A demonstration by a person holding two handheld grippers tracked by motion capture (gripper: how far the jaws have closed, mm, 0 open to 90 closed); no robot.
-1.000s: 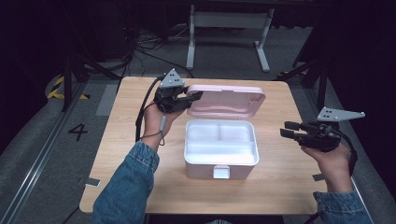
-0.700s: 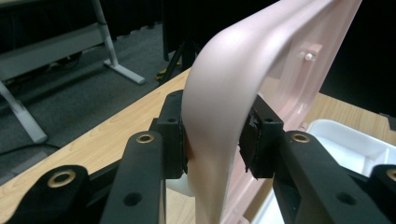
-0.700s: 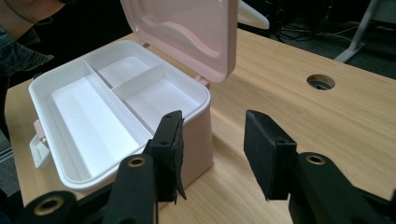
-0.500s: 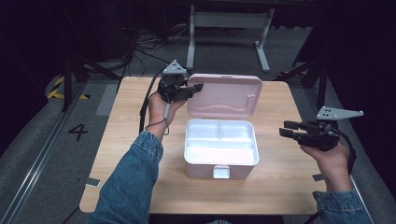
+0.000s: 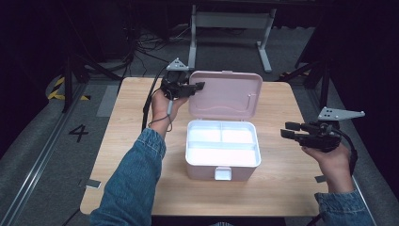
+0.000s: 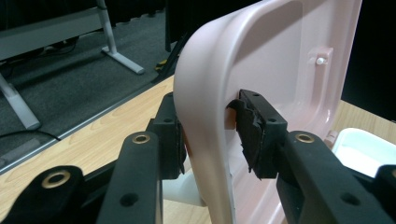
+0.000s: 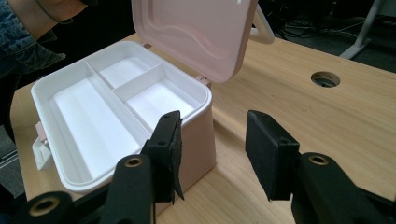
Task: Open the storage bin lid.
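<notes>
A pink box (image 5: 207, 170) with a white divided tray stands in the middle of the wooden table (image 5: 127, 141). Its pink lid (image 5: 230, 94) stands nearly upright on the rear hinge. My left gripper (image 5: 200, 86) is shut on the lid's left edge. In the left gripper view one pad sits on the outside and one on the inside of the lid (image 6: 280, 56), and the jaws (image 6: 210, 126) have just been opening a little. My right gripper (image 5: 288, 130) hovers to the right of the box, open. Its jaws (image 7: 212, 140) have just been widening beside the box's corner (image 7: 198, 135), with nothing between them.
A round cable hole (image 7: 325, 79) is set in the table beyond the right gripper. Behind the table stands a grey desk frame (image 5: 230, 21) on a dark floor with cables. A "4" mark (image 5: 78, 132) is on the floor at left.
The lid has swung up from lying flat behind the box to nearly upright, carried by my left gripper on its left edge. The right gripper has stayed put.
</notes>
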